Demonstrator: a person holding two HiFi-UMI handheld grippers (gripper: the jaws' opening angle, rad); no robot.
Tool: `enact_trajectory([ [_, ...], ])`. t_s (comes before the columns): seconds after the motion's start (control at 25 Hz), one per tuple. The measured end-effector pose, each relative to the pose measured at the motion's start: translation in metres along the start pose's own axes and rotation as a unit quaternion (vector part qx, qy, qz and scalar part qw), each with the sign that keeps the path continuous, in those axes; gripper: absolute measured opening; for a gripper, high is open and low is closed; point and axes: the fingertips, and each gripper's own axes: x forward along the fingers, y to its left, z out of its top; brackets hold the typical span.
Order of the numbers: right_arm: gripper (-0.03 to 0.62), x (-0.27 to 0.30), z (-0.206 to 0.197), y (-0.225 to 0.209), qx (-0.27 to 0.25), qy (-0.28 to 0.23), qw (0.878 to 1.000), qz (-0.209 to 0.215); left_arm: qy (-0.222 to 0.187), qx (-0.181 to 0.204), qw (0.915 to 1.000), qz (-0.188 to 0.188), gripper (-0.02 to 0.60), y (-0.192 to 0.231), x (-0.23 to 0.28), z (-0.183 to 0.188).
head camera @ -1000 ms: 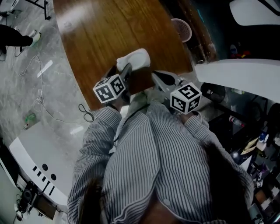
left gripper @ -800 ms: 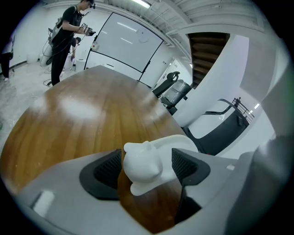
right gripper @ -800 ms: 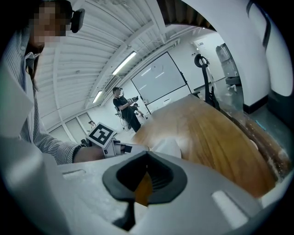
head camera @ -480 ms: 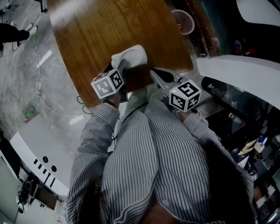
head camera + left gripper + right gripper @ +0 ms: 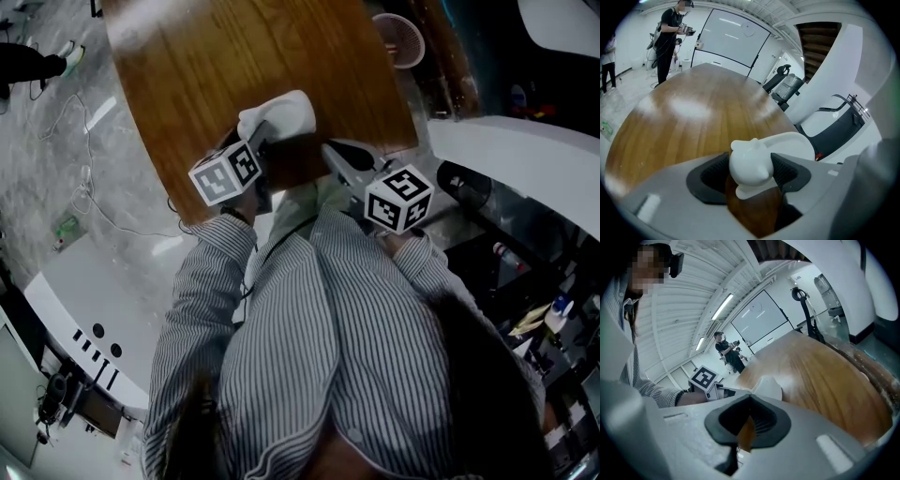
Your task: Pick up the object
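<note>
With the left gripper (image 5: 751, 172) having just closed its jaws on the white figurine (image 5: 281, 115) at the near edge of the tabletop (image 5: 234, 66), seat both pads squarely, then lift straight up, leaving the shut, empty right gripper (image 5: 749, 420) clear.

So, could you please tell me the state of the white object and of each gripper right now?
white object: standing on the wooden table, not lifted, clasped by the left gripper.
left gripper: jaws have just been closing, pads on the object's sides.
right gripper: jaws together, nothing between them.
</note>
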Motion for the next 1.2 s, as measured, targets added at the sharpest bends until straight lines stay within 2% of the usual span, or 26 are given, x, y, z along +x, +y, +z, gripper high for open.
enact_trajectory([
  [0.24,0.002,-0.005,0.012,0.004,-0.016,-0.010,1.000,0.006,-0.019,-0.063,0.9972,-0.036,0.282,-0.003,-0.007,0.004],
  [0.6,0.002,-0.010,0.056,0.026,-0.066,-0.049,0.996,0.023,-0.086,-0.106,0.9875,-0.078,0.278,-0.009,-0.044,0.027],
  [0.72,0.002,-0.011,0.078,0.040,-0.090,-0.073,0.993,0.034,-0.126,-0.125,0.9789,-0.101,0.278,-0.011,-0.065,0.043],
  [0.92,0.002,-0.010,0.106,0.053,-0.116,-0.100,0.987,0.043,-0.182,-0.184,0.9554,-0.143,0.278,-0.014,-0.088,0.063],
  [1.2,0.002,-0.003,0.126,0.064,-0.145,-0.118,0.981,0.053,-0.228,-0.211,0.9351,-0.171,0.278,-0.010,-0.110,0.074],
])
